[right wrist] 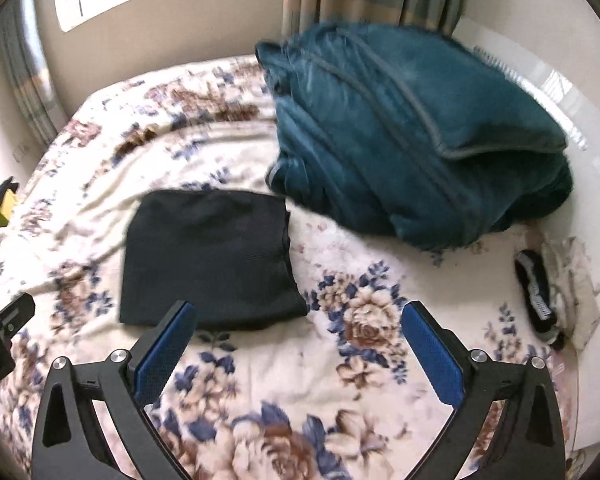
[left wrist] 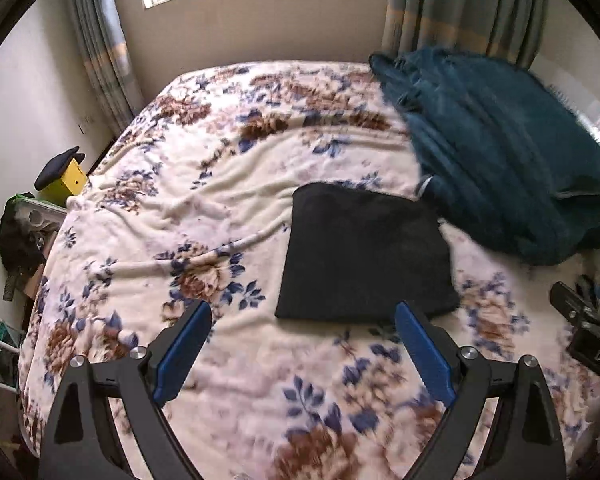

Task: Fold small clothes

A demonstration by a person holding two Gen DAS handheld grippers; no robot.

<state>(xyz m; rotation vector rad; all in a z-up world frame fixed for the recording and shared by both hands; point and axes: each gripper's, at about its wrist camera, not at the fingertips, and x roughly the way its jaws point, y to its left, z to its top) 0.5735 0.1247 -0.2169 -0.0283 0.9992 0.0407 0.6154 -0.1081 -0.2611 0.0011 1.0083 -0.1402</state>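
Note:
A black garment (left wrist: 364, 256), folded into a flat rectangle, lies on the floral bedspread (left wrist: 204, 184); it also shows in the right wrist view (right wrist: 212, 256). My left gripper (left wrist: 302, 312) is open and empty, hovering just in front of the garment's near edge. My right gripper (right wrist: 298, 312) is open and empty, in front of the garment's near right corner. The right gripper also shows at the right edge of the left wrist view (left wrist: 592, 312). A small pile of other clothes (right wrist: 556, 292) lies to the right on the bed.
A bulky teal blanket (left wrist: 500, 152) is heaped at the back right of the bed, touching the garment's far corner. A yellow box with a dark cap (left wrist: 66, 176) and clutter stand off the bed's left side. Curtains and a window are behind.

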